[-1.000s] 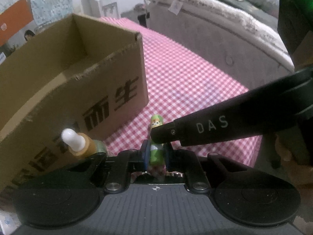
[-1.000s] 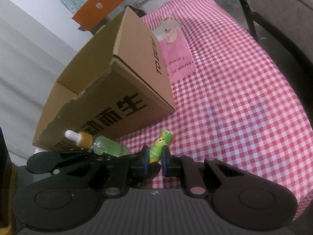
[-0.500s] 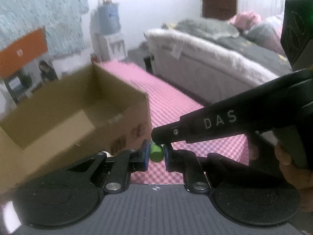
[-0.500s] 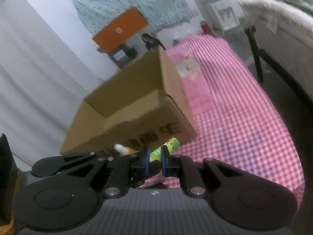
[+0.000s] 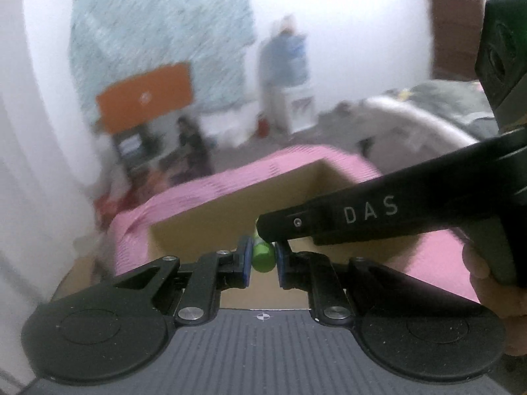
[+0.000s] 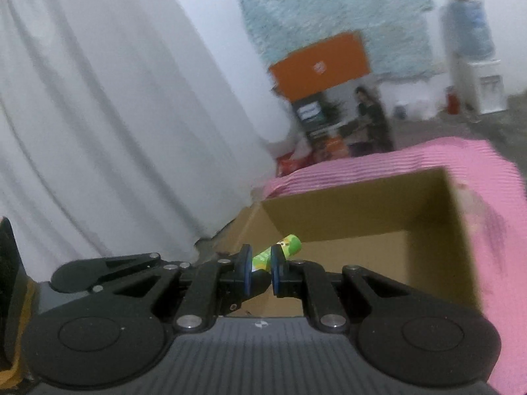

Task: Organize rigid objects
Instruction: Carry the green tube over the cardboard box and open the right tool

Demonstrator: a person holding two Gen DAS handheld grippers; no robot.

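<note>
A small green tube with a cartoon label [image 6: 284, 247] is held between both grippers over the open cardboard box [image 6: 425, 253]. My right gripper [image 6: 260, 271] is shut on the tube, which sticks out up and to the right. In the left wrist view my left gripper [image 5: 262, 261] is shut on the same green tube [image 5: 262, 256], and the right gripper's black finger marked DAS [image 5: 362, 217] crosses in from the right and touches it. The box [image 5: 230, 210] lies just below and ahead. The view is blurred.
The box stands on a pink checked tablecloth [image 6: 500, 263]. A white curtain [image 6: 115, 115] hangs on the left. An orange box [image 6: 322, 64] and a water dispenser [image 6: 471, 49] stand at the far wall. A bed [image 5: 428, 121] is at the right.
Both grippers have risen with the green tube from the table beside the box to above its open top. The dropper bottle is out of view.
</note>
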